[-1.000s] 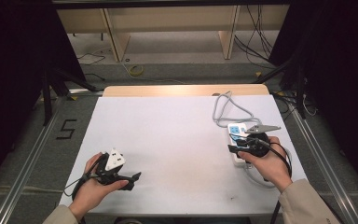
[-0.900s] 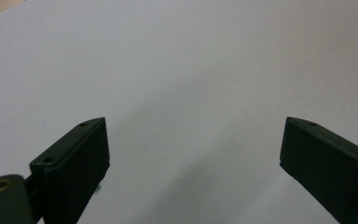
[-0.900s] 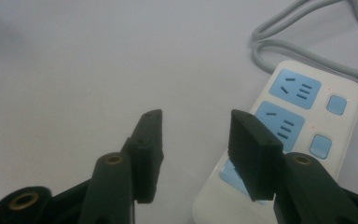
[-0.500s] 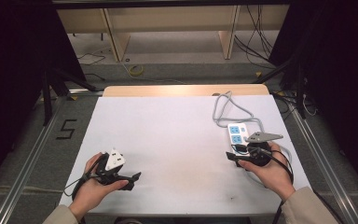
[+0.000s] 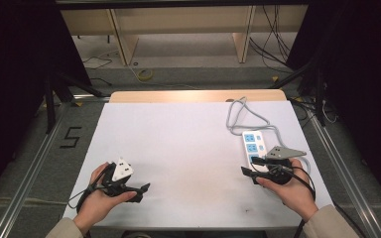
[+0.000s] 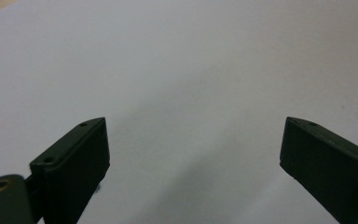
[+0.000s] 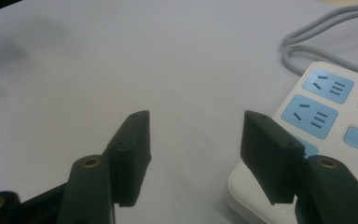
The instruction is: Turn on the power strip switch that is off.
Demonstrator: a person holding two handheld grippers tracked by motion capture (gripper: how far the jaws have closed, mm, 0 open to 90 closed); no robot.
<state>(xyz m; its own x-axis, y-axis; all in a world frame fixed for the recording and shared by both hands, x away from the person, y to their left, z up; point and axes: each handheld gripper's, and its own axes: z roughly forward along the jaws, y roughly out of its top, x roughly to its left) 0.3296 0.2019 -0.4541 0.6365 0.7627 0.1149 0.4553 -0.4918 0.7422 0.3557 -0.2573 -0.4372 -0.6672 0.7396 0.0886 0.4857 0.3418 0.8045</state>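
The power strip [image 5: 254,147] is lying near the right edge of the white table [image 5: 178,148], its grey cable [image 5: 243,116] looping away toward the far edge; the right gripper [image 5: 250,166] is sitting just at the strip's near end, its 2 jaws having just been opening and now standing spread with nothing between them; the left gripper [image 5: 141,191] is resting at the near left, well apart from the strip, jaws spread wide over bare tabletop.
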